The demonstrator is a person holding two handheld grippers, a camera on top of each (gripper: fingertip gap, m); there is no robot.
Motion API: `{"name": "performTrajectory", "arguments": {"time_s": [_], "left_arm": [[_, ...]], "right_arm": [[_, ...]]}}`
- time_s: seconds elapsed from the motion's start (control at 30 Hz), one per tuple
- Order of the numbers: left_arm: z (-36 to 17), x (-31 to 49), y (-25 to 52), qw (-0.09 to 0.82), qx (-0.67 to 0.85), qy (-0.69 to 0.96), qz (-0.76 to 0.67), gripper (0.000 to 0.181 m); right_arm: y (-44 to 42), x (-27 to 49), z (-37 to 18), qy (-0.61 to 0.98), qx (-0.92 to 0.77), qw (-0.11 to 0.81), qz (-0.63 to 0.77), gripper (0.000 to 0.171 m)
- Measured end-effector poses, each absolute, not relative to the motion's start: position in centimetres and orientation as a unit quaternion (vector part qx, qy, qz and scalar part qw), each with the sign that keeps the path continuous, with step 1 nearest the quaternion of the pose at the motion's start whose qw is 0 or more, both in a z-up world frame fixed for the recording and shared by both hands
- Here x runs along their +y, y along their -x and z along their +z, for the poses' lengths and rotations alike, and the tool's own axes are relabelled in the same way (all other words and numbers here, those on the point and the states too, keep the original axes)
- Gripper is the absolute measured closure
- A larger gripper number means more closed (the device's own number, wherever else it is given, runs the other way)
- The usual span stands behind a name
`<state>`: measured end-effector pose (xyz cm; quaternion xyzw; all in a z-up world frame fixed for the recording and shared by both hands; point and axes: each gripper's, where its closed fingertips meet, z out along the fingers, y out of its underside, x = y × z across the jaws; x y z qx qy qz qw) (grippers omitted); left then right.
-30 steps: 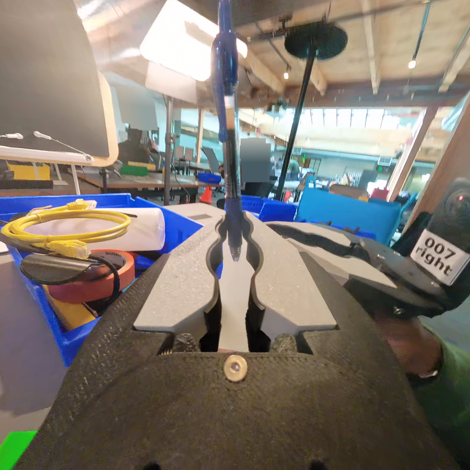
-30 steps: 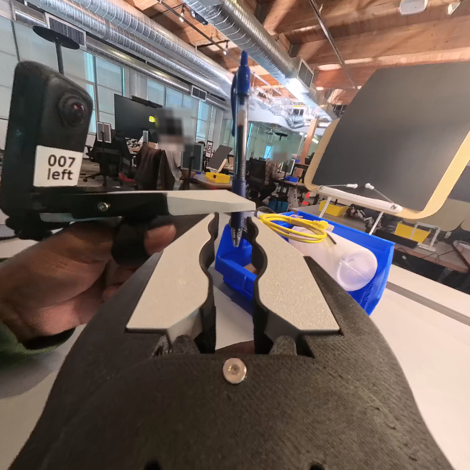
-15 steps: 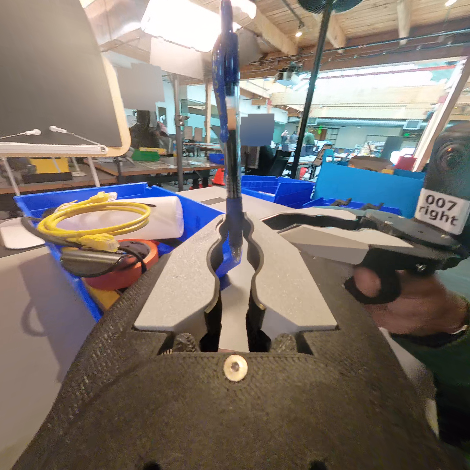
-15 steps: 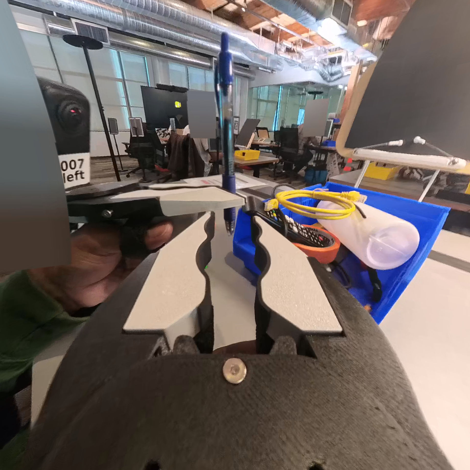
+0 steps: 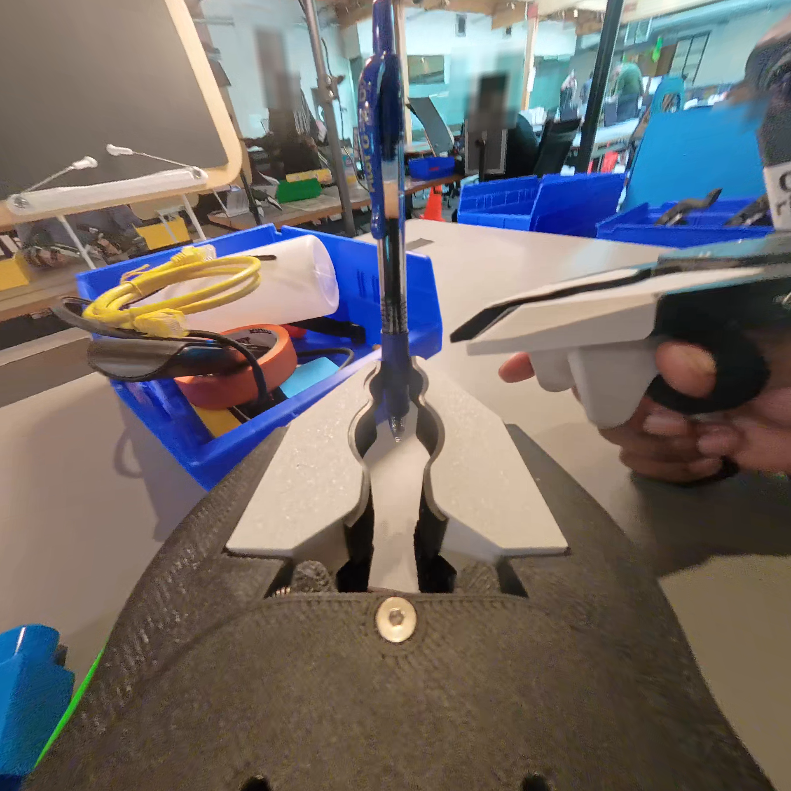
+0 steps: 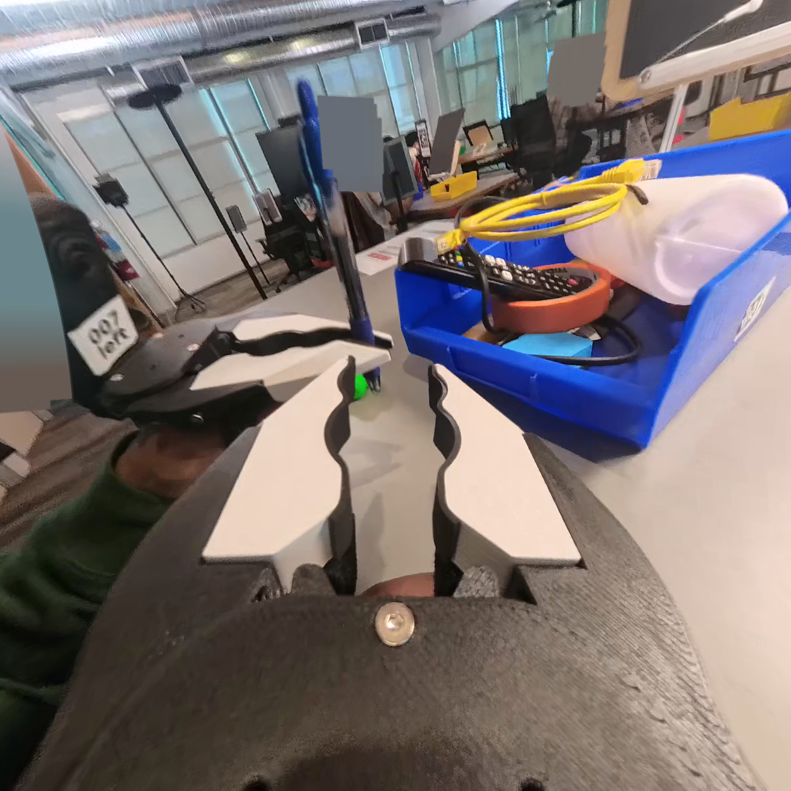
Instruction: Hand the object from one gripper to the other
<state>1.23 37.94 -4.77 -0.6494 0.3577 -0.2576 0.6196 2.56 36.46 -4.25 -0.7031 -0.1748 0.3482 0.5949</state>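
A blue pen [image 5: 387, 239] stands upright, tip down, pinched near its grip between the tips of my left gripper [image 5: 396, 376], which is shut on it. In the right wrist view the pen [image 6: 338, 261] leans slightly and the left gripper [image 6: 376, 349] holds it low over the grey table. My right gripper [image 6: 389, 370] is open and empty, its fingers apart, just right of the pen. It also shows in the left wrist view [image 5: 462, 338], held by a hand, off to the right of the pen.
A blue bin [image 6: 535, 385] on the grey table [image 5: 492, 265] holds a yellow cable [image 5: 179, 291], a white bottle [image 6: 685, 239], an orange tape roll [image 5: 239, 364] and a remote [image 6: 492, 269]. More blue bins [image 5: 535, 205] stand farther back. A blue block [image 5: 25, 693] sits at lower left. My left and right fingertips are right by each other.
My right gripper has opened wider and drawn back to the right, away from the pen. Both grippers have dropped lower toward the table; my left still holds the pen.
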Motion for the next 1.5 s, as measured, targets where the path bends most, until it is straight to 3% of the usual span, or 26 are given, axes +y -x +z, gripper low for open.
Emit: {"name": "performTrajectory", "arguments": {"time_s": [0.23, 0.5, 0.63, 0.77, 1.2, 1.5], "left_arm": [[-5.5, 38.2, -3.2, 0.580, 0.431, 0.653, -0.227, 0.170], [-9.2, 40.9, -3.5, 0.464, 0.610, 0.640, -0.061, 0.170], [-10.5, 42.1, -4.0, 0.425, 0.679, 0.598, -0.007, 0.170], [-11.3, 42.4, -5.1, 0.394, 0.730, 0.558, 0.024, 0.170], [-10.1, 41.5, -5.9, 0.451, 0.688, 0.559, -0.106, 0.170], [-9.4, 40.7, -6.2, 0.446, 0.647, 0.586, -0.199, 0.170]], "right_arm": [[-3.2, 36.2, -4.1, 0.701, -0.210, 0.586, 0.349, 0.136], [-7.5, 38.3, -5.6, 0.698, -0.359, 0.603, 0.141, 0.121], [-9.1, 39.3, -4.9, 0.633, -0.452, 0.626, 0.052, 0.122], [-8.2, 39.9, -6.7, 0.588, -0.555, 0.589, -0.017, 0.123], [-9.3, 42.9, -9.4, 0.520, -0.575, 0.604, -0.185, 0.153], [-8.1, 43.3, -9.2, 0.461, -0.588, 0.623, -0.231, 0.153]]}}
